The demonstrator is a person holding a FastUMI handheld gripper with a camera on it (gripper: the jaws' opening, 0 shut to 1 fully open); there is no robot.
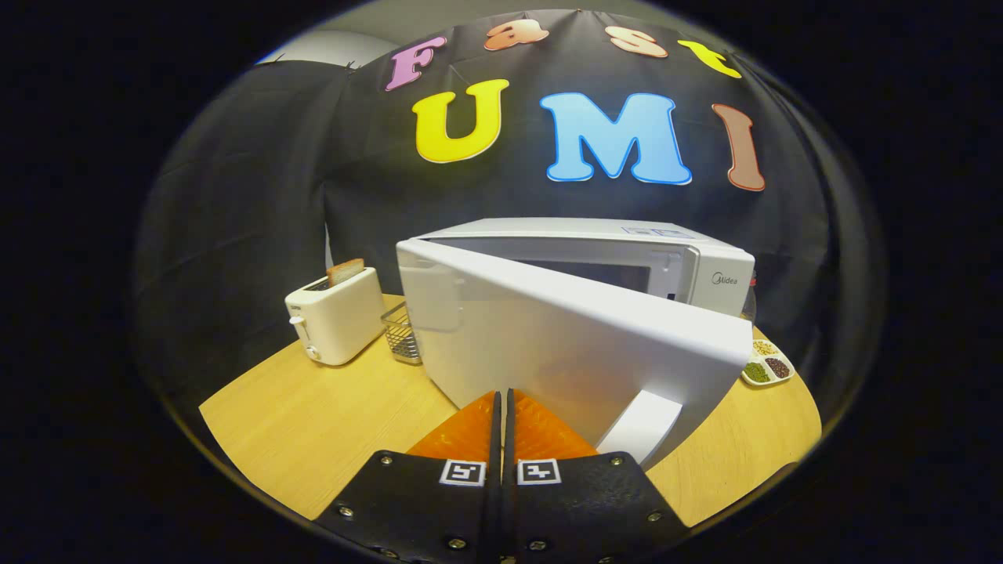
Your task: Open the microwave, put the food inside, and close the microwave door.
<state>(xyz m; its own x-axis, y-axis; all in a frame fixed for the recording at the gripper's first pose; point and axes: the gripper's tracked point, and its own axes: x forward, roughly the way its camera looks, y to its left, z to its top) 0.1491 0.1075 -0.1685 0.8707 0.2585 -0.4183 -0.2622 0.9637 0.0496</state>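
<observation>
A white microwave (709,270) stands on the round wooden table (313,423). Its door (564,345) is swung partly open toward me, hinged on the left, with its handle (644,427) near the free right edge. My gripper (501,395) is shut, its two fingers pressed together with nothing between them, and their tips sit right at the outer face of the door, left of the handle. A slice of the dark cavity shows over the door's top edge. What is inside the cavity is hidden by the door.
Left of the microwave, a white toaster (335,315) holds a slice of bread (345,271). A small wire basket (401,333) sits between toaster and microwave. A divided dish of grains (768,364) lies to the right, close to the table edge. Bare tabletop lies front left.
</observation>
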